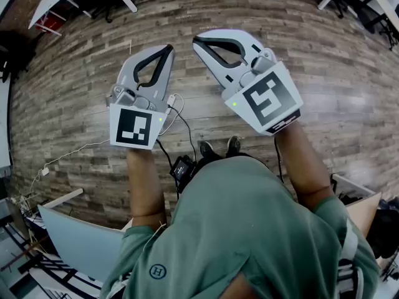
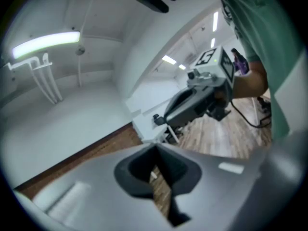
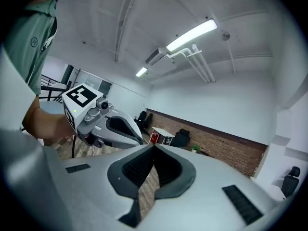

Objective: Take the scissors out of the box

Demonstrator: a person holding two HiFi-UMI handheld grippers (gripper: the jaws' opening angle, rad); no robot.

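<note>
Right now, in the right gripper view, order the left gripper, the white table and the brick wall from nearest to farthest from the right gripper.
1. left gripper, close by on the left.
2. white table, out in the room, beyond it.
3. brick wall, far end, toward the right.

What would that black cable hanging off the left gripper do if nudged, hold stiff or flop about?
Probably flop: the cable hangs in loose curves below the left gripper, not a straight line. It looks thin, so likely light. A hard tug might also pull the small black pack it runs to.
</note>
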